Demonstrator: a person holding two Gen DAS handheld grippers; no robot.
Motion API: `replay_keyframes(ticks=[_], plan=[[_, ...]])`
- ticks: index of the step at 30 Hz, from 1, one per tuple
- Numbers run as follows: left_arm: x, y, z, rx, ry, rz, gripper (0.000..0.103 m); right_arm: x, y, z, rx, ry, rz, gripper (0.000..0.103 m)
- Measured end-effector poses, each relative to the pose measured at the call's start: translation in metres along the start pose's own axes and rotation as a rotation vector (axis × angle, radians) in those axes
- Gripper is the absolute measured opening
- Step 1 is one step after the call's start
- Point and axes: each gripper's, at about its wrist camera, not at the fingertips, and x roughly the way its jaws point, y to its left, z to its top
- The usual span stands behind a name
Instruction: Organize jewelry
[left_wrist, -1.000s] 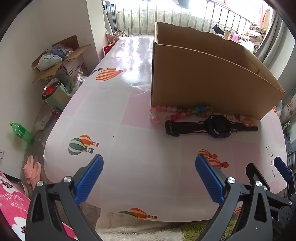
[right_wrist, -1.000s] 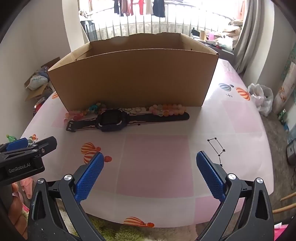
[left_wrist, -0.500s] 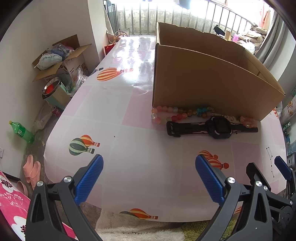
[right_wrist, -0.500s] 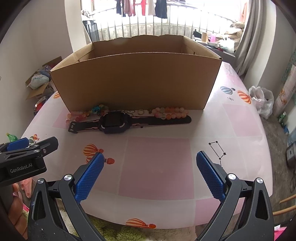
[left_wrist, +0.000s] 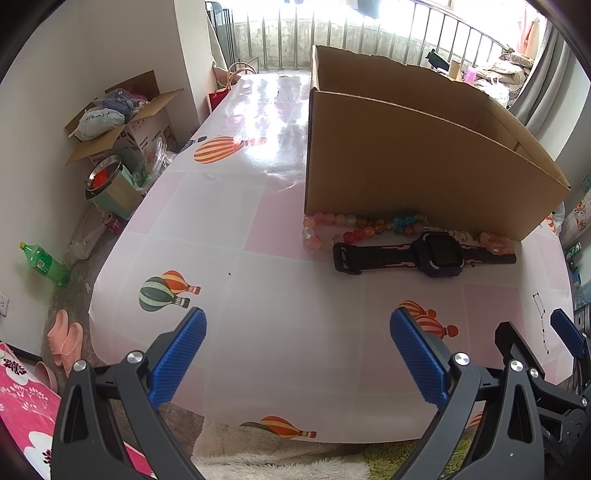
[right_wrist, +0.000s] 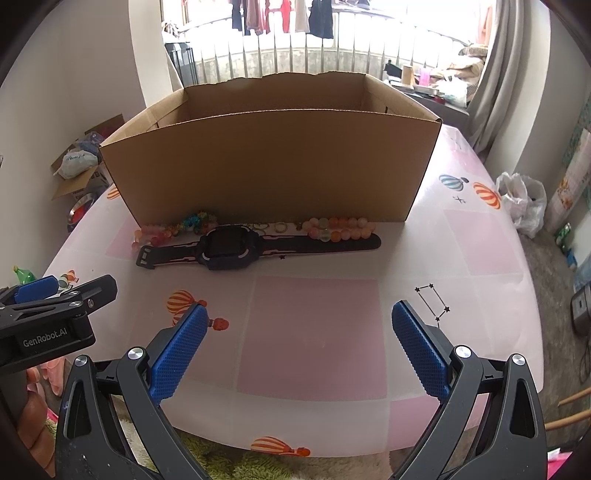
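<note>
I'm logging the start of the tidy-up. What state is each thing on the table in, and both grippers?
Left gripper: jaws wide open, empty.
Right gripper: jaws wide open, empty.
Cardboard box: upright, top open.
Watch: strap unbuckled, lying flat before the box.
Peach bead bracelet: on the table against the box.
Multicoloured bead strand: loose along the box foot.

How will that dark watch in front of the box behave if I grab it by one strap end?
The watch lies flat with both straps stretched out, so the bands are probably flexible and would droop. Its chunky case looks like the heaviest part and would likely swing below the tongs. Beaded bracelets touch the right strap and may get dragged or roll.
</note>
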Motion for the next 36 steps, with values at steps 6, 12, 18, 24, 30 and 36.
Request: replay_keyframes(ticks=[6,12,18,24,30,36], plan=[[0.0010,-0.0007,-0.0001,0.000,0.003,0.002,0.097,0.0005,0.0010,0.0017,0.003,0.001,0.000,0.095],[0.0009,-0.0006,0.0000,0.000,0.003,0.002,0.097,0.0009,0.0018,0.0026,0.004,0.000,0.000,0.095],[0.0009,-0.0005,0.0001,0.000,0.003,0.001,0.097,0.0015,0.0020,0.0019,0.004,-0.001,0.000,0.095],[0.0008,0.0005,-0.0007,-0.001,0.003,0.003,0.097,0.0029,0.0018,0.0013,0.006,0.000,0.002,0.095],[0.0010,0.0012,-0.0024,-0.001,0.005,0.003,0.097,0.0032,0.0019,0.0020,0.006,0.000,0.001,0.095],[0.0003,0.0012,-0.0047,-0.001,0.005,0.004,0.097,0.0035,0.0015,0.0015,0.008,0.001,0.003,0.095]])
